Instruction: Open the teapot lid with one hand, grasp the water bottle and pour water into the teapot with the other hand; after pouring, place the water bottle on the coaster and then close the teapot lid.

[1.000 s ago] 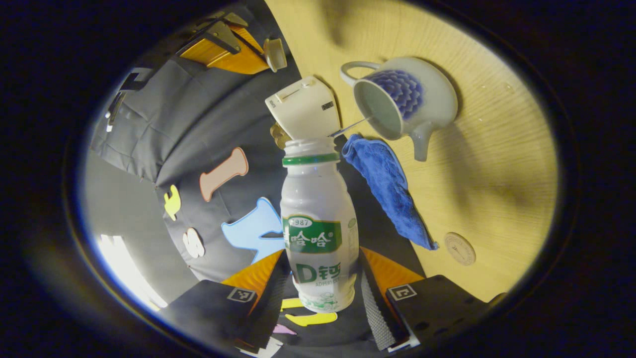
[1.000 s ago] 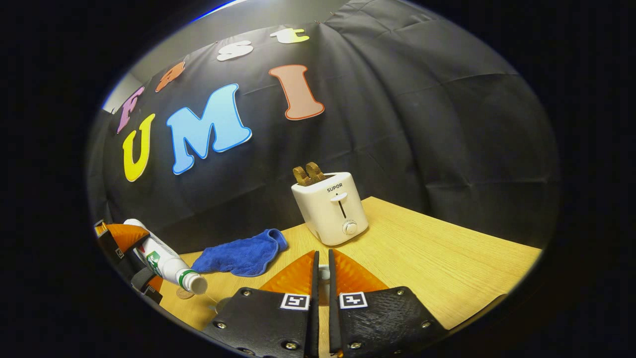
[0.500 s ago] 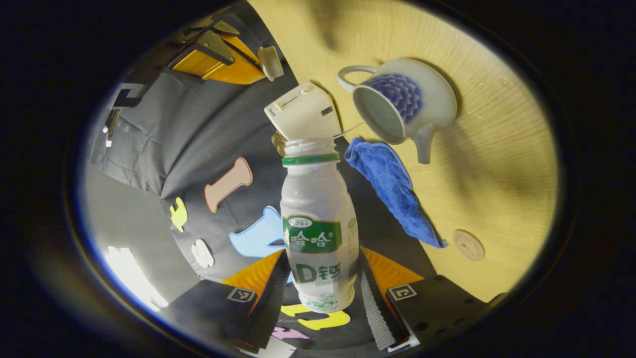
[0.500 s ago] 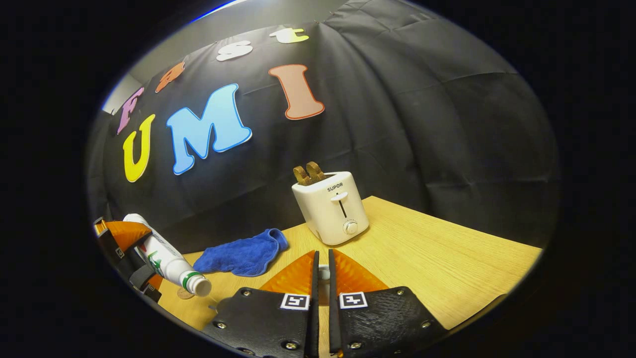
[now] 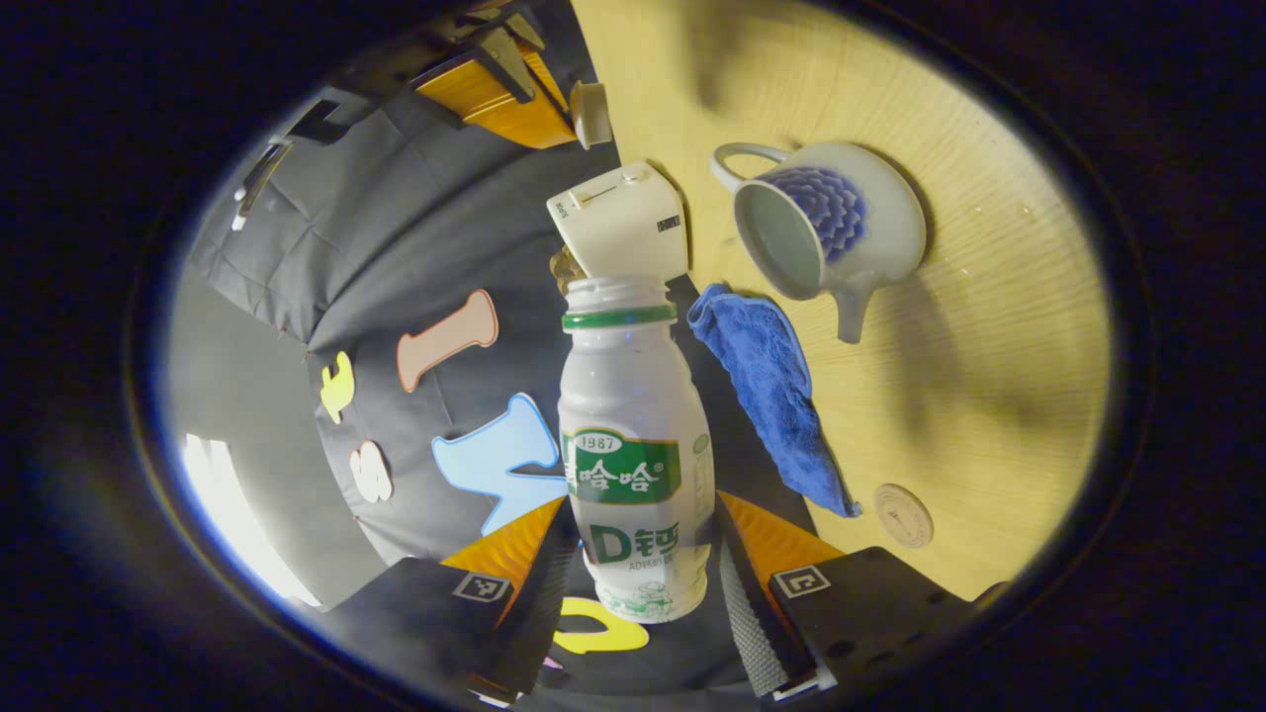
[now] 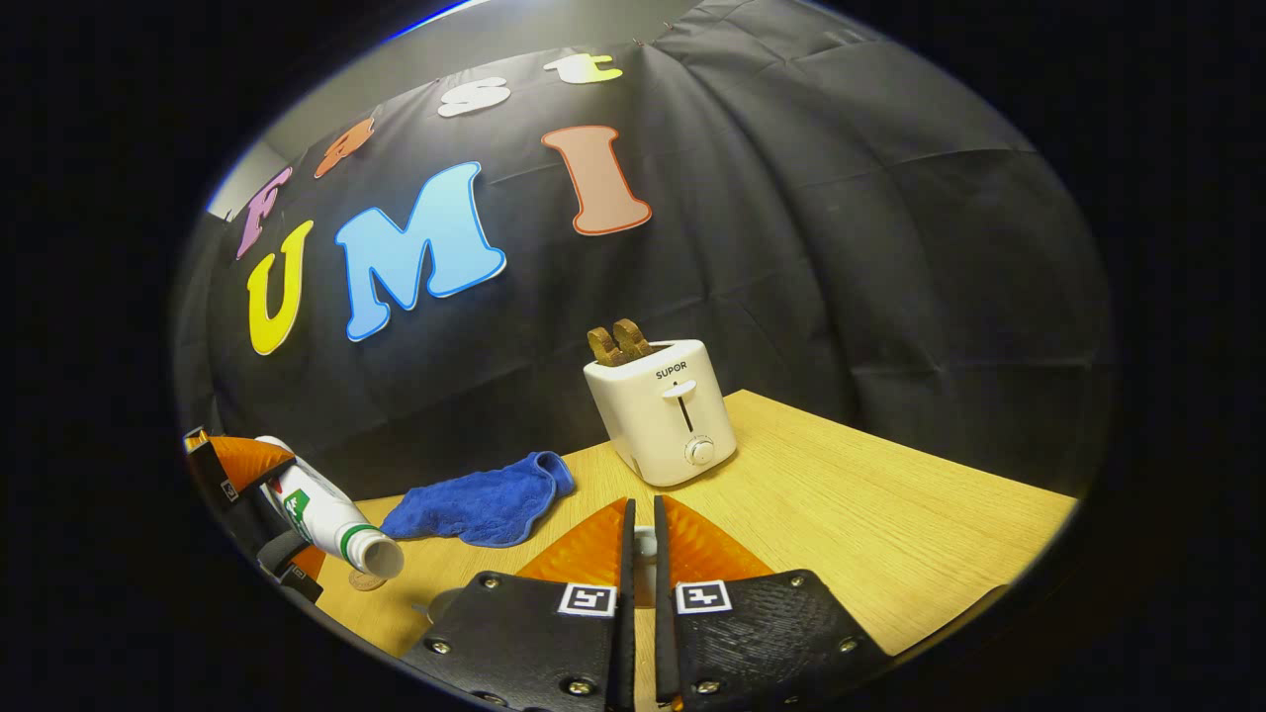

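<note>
Water bottle, uncapped, clamped low on its body between both fingers of the left gripper; right gripper view has it tilted mouth-down at the left edge, over the table. Left gripper view adds the teapot, lid off, past the bottle's mouth, blue cloth just beside its spout, round coaster apart near the cloth's end. Right gripper nearly closed on a small pale piece, likely the lid, held aloft above the toaster in the left gripper view.
</note>
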`<state>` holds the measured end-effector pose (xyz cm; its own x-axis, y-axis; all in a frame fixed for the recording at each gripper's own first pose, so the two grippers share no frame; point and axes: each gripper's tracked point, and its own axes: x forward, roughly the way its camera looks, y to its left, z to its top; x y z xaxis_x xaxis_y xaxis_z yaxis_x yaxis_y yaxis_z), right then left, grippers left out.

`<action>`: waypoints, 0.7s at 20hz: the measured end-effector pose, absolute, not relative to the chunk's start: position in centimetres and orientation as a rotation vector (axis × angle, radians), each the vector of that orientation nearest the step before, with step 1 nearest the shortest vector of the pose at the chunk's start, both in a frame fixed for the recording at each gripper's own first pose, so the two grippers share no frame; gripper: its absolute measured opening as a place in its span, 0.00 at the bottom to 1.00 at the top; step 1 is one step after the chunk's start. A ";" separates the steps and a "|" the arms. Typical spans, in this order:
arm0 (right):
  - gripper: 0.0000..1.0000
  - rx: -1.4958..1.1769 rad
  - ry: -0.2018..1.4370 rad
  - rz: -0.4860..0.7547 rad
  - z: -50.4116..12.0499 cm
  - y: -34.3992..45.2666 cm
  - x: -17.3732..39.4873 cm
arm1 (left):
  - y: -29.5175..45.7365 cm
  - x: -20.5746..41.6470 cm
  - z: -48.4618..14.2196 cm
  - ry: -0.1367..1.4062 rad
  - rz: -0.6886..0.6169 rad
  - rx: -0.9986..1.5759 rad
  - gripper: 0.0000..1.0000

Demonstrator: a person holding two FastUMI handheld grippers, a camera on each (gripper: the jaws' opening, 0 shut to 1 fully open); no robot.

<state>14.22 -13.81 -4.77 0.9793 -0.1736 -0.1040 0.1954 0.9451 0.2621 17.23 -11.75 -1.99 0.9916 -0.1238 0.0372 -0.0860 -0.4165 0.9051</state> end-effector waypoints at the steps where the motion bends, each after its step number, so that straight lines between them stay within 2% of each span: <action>1: 0.08 0.275 0.078 -0.185 -4.7 -13.7 14.3 | -11.3 17.1 -2.3 -0.131 -0.052 1.966 0.82; 8: 0.08 0.300 0.052 -0.122 -4.1 -12.5 14.4 | -8.0 16.6 -3.5 -0.051 -0.111 1.565 0.81; 9: 0.08 0.295 0.052 -0.118 -4.1 -12.3 14.5 | -7.7 16.5 -3.5 -0.041 -0.115 1.512 0.87; 11: 0.08 0.278 0.054 -0.104 -4.3 -11.8 14.6 | -7.1 16.1 -3.6 -0.020 -0.131 1.387 0.87; 12: 0.08 0.269 0.055 -0.092 -4.3 -11.4 14.7 | -6.6 15.8 -3.5 -0.008 -0.133 1.322 0.81; 14: 0.08 0.257 0.053 -0.053 -4.1 -10.2 14.8 | -5.8 15.3 -3.4 0.015 -0.140 1.192 0.84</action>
